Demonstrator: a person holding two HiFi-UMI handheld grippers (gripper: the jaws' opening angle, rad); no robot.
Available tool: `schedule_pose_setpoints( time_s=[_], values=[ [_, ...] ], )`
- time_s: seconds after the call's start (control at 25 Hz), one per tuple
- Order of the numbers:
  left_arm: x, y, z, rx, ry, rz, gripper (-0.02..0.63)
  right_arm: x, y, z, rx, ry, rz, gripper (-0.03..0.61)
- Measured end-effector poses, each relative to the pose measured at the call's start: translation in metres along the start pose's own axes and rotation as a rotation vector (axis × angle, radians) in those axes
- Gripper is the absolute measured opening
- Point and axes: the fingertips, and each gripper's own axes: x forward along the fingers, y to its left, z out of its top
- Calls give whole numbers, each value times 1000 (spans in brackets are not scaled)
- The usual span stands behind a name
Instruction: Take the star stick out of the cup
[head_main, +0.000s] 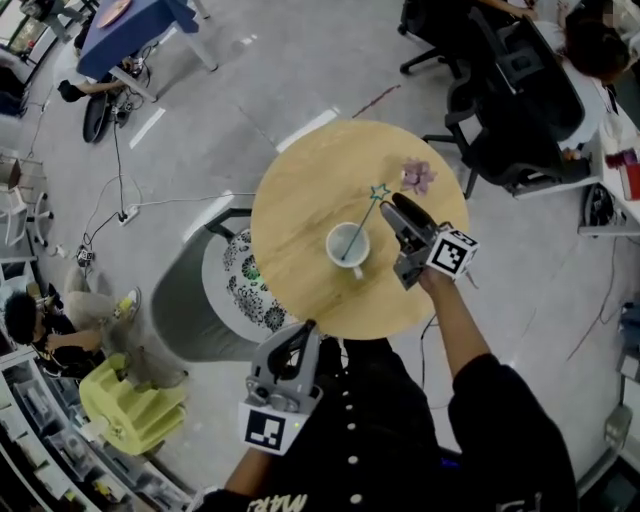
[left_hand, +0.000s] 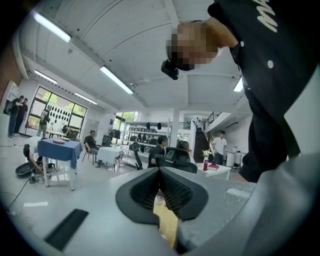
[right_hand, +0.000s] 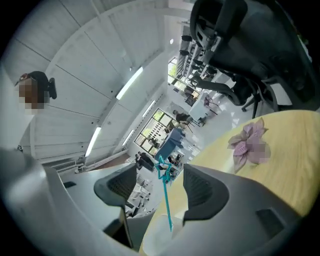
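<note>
A white cup (head_main: 348, 246) stands near the middle of the round wooden table (head_main: 300, 200). A thin teal star stick (head_main: 368, 215) leans out of it, its star tip up toward the far right. My right gripper (head_main: 395, 207) hovers just right of the stick, open. In the right gripper view the star stick (right_hand: 165, 197) rises between the spread jaws from the cup (right_hand: 162, 235), touching neither pad. My left gripper (head_main: 297, 345) hangs at the table's near edge, shut with nothing in it; in the left gripper view its pads (left_hand: 175, 192) meet.
A purple paper flower (head_main: 418, 176) lies on the table beyond the right gripper. Black office chairs (head_main: 500, 110) stand at the far right. A patterned round stool (head_main: 245, 280) and a grey chair sit under the table's left side. A person sits on the floor at left.
</note>
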Motion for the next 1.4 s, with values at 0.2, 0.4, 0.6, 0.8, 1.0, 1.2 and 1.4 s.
schedule_pose_setpoints(
  time_s=[0.2, 0.4, 0.6, 0.8, 1.0, 1.2, 1.4],
  values=[
    [3, 7, -21, -12, 52, 47, 0, 20, -10, -13, 29, 56, 81, 256],
    [6, 14, -38, -29, 81, 75, 0, 31, -12, -24, 36, 81, 133, 211],
    [0, 17, -37, -31, 91, 103, 0, 29, -4, -26, 14, 78, 134, 28],
    [-3, 12, -35, -27, 89, 102, 0, 21, -6, -28, 38, 59, 115, 25],
    [-15, 5, -33, -10, 74, 102, 0, 12, 11, -26, -14, 31, 137, 21],
    [-25, 10, -21, 14, 47, 113, 0, 4, 32, -13, -100, -16, 108, 18],
    [-29, 13, 2, 38, 16, 120, 0, -2, 73, 7, -248, -37, 116, 18]
  ],
)
